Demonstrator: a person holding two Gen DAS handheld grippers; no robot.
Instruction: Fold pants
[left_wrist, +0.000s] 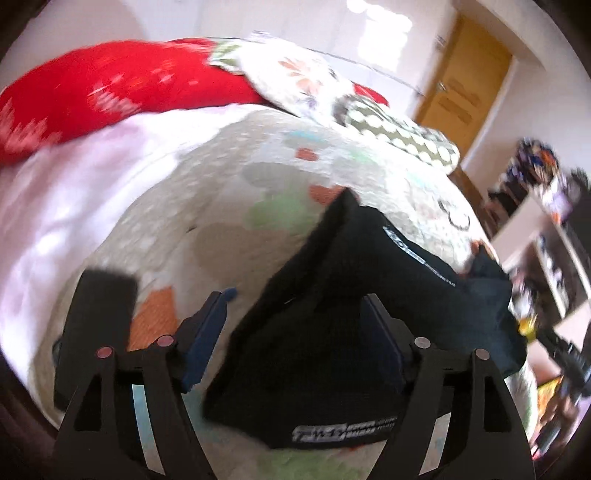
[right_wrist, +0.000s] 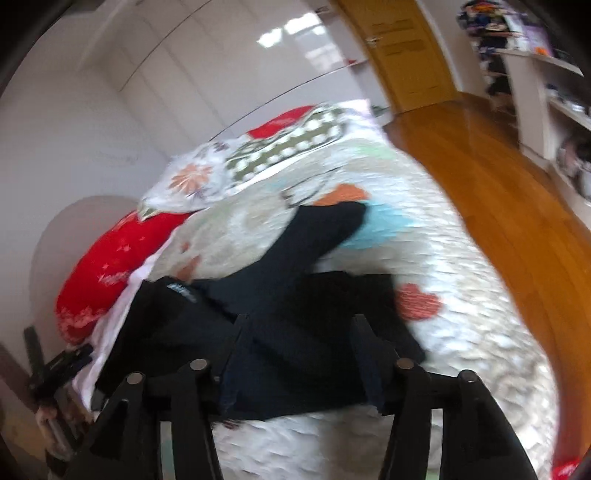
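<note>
Both grippers, left (left_wrist: 295, 328) and right (right_wrist: 299, 354), spread wide over one black pants (left_wrist: 332, 332) on one bedspread (left_wrist: 221, 192).

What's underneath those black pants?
The pants lie on a patterned bedspread with orange and green shapes. The part of the bedspread right below the fabric is covered, so anything there is hidden.

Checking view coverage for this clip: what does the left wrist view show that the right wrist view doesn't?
Left only: white lettering on the pants' near edge, and the open left gripper over them.
Right only: a wide stretch of wood floor, one pant leg reaching away across the bedspread, and the open right gripper.
Both: black pants, patterned bedspread, red pillow, floral pillow, wooden door, shelves.
</note>
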